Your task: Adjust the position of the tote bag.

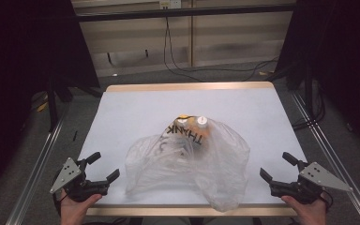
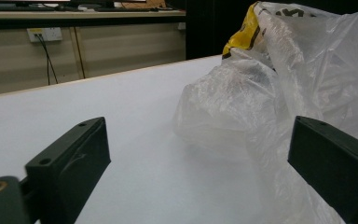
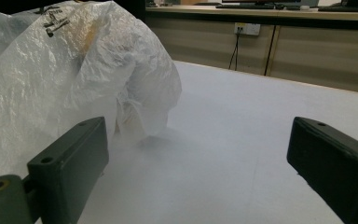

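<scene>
Plastic bag [image 1: 187,164] sits mid-table toward the near edge, bottle [image 1: 201,124] poking out. Left gripper [image 1: 98,169] and right gripper [image 1: 277,166] at the near corners, jaws apart, empty. Likely best: approach low from both sides and pinch loose film only.

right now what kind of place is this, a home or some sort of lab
Most likely a lab or recording workspace, not a home: a bare white table ringed by dark curtains, loose cables trailing over the floor, a wall socket, and desks with keyboards behind.
</scene>
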{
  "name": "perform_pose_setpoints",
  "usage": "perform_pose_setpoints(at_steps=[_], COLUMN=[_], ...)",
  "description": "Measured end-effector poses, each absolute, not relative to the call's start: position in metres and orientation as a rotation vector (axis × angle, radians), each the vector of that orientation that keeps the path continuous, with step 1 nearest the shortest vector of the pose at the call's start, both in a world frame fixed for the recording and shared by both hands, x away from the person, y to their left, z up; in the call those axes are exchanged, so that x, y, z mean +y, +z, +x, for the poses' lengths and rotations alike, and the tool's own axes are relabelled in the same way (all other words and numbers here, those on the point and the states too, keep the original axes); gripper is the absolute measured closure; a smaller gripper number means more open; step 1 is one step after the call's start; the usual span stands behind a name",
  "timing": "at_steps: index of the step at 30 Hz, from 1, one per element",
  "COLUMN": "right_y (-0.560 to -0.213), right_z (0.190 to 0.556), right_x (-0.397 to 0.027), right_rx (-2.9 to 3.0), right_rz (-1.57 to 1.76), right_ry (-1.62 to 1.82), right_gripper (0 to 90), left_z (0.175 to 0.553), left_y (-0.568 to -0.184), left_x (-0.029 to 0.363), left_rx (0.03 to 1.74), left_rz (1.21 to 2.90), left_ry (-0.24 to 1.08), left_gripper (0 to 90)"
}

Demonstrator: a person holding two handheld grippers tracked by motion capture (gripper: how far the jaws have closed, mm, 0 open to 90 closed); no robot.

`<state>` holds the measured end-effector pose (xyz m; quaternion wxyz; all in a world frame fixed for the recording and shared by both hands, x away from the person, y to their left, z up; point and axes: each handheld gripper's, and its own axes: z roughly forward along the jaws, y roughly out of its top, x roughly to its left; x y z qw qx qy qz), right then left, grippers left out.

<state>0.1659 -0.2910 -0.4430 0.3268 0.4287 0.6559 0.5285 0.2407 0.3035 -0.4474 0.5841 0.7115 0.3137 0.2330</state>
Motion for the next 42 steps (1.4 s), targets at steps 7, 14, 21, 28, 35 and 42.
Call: perform_pose_setpoints(at_steps=[7, 14, 21, 28, 35, 42], right_y=[-0.444, -0.443, -0.438, -0.432, -0.425, -0.427], right_z=[0.168, 0.169, 0.166, 0.162, 0.156, 0.154], right_x=[-0.289, -0.288, -0.280, -0.278, -0.267, -0.248], right_rx=[1.737, 1.761, 1.821, 1.895, 2.000, 2.132], right_rz=[1.125, 1.118, 1.088, 1.078, 1.010, 0.933], right_ry=[1.383, 1.375, 1.406, 1.453, 1.468, 1.499], right_gripper=[9.0, 14.5, 24.9, 39.4, 50.7, 62.2], left_z=[0.241, 0.241, 0.237, 0.233, 0.229, 0.231], left_y=[-0.448, -0.448, -0.448, -0.446, -0.444, -0.445], left_x=[0.300, 0.298, 0.297, 0.292, 0.285, 0.281], left_rx=[0.719, 0.712, 0.706, 0.655, 0.583, 0.609], left_rz=[1.670, 1.705, 1.721, 1.766, 1.824, 1.864], left_ry=[0.521, 0.520, 0.525, 0.463, 0.401, 0.346], left_gripper=[6.8, 11.3, 20.6, 27.6, 41.7, 42.0])
